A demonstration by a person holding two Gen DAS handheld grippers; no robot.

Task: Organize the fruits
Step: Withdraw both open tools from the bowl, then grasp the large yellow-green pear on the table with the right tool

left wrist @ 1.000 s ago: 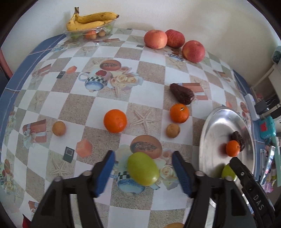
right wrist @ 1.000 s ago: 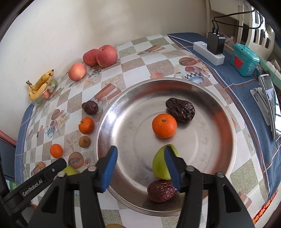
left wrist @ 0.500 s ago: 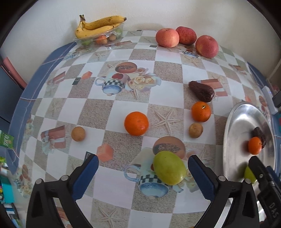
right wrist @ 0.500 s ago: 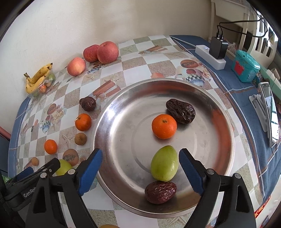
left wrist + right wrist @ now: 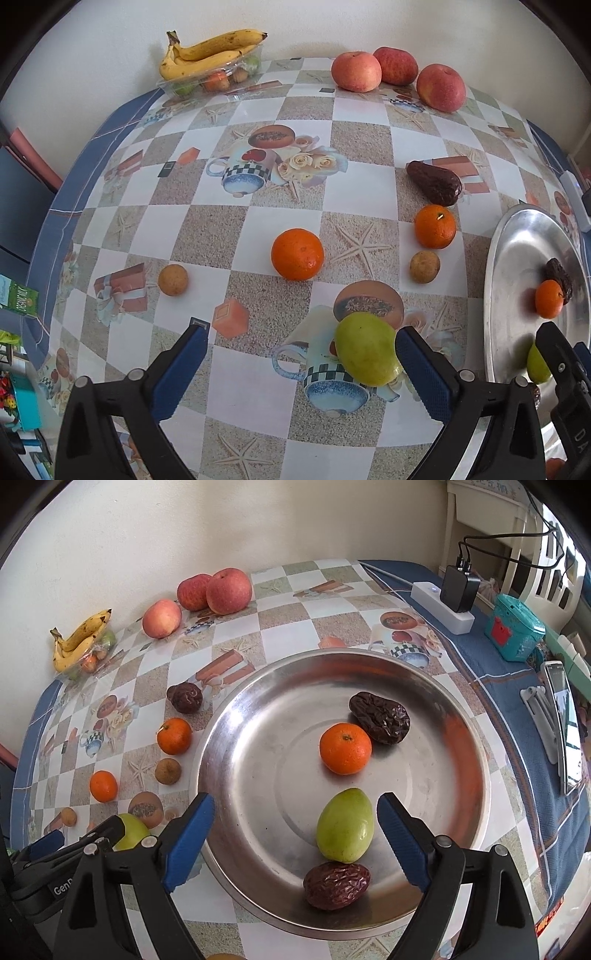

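In the left wrist view my left gripper (image 5: 299, 338) is open wide just above the checkered tablecloth. A green fruit (image 5: 367, 349) lies on the cloth just inside its right finger, apart from the left one. Two oranges (image 5: 297, 253) (image 5: 435, 226), a dark date (image 5: 435, 182) and two small brown fruits (image 5: 173, 280) (image 5: 424, 266) lie beyond. In the right wrist view my right gripper (image 5: 295, 805) stands open over the steel plate (image 5: 208, 753). Loose on the plate are a green fruit (image 5: 345, 825), two dates (image 5: 337, 885) (image 5: 380, 718) and an orange (image 5: 345, 748).
Three apples (image 5: 395, 66) and a tray with bananas (image 5: 210, 51) sit along the far wall. A power strip with a charger (image 5: 443, 603), a teal box (image 5: 517, 627) and a phone on a stand (image 5: 557, 720) lie right of the plate.
Both grippers opened wide and drew back. The right one let go of the green fruit on the plate. The left one shifted left, so its green fruit now sits by the right finger.
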